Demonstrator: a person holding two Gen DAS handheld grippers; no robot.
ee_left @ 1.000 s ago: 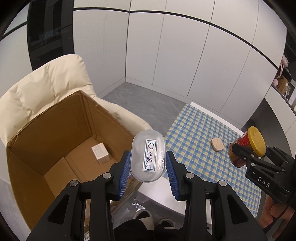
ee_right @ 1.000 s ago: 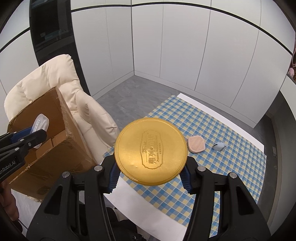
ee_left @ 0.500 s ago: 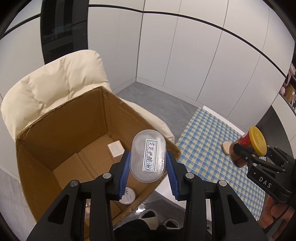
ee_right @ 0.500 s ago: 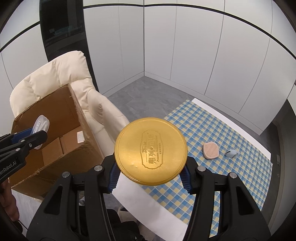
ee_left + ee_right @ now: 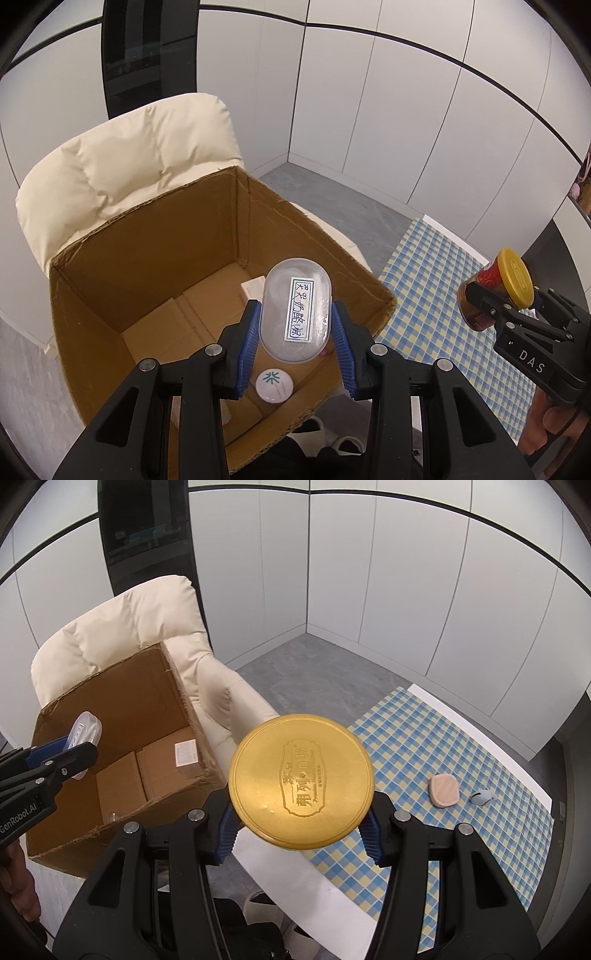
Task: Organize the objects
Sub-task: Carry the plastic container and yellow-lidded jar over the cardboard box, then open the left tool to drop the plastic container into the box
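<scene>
L gripper (image 5: 295,338) clamps a clear oval container (image 5: 295,308) over the cardboard box (image 5: 147,258), frame centre; R gripper (image 5: 300,821) grips a gold-lidded jar (image 5: 301,781). Box already holds a few bits incl. a white-lidded jar (image 5: 275,384). Pink case (image 5: 444,790) and blue item (image 5: 482,796) wait on the checked cloth (image 5: 443,738), right.

The open cardboard box (image 5: 155,266) sits on the armchair (image 5: 122,166), left of the bench (image 5: 461,760). In the box lie a small carton (image 5: 253,288) at the back and a round lid (image 5: 275,385) near the front. On the bench, an oval bar (image 5: 444,790) lies just left of a small clip-like item (image 5: 482,796). The floor (image 5: 332,672) stretches behind.
</scene>
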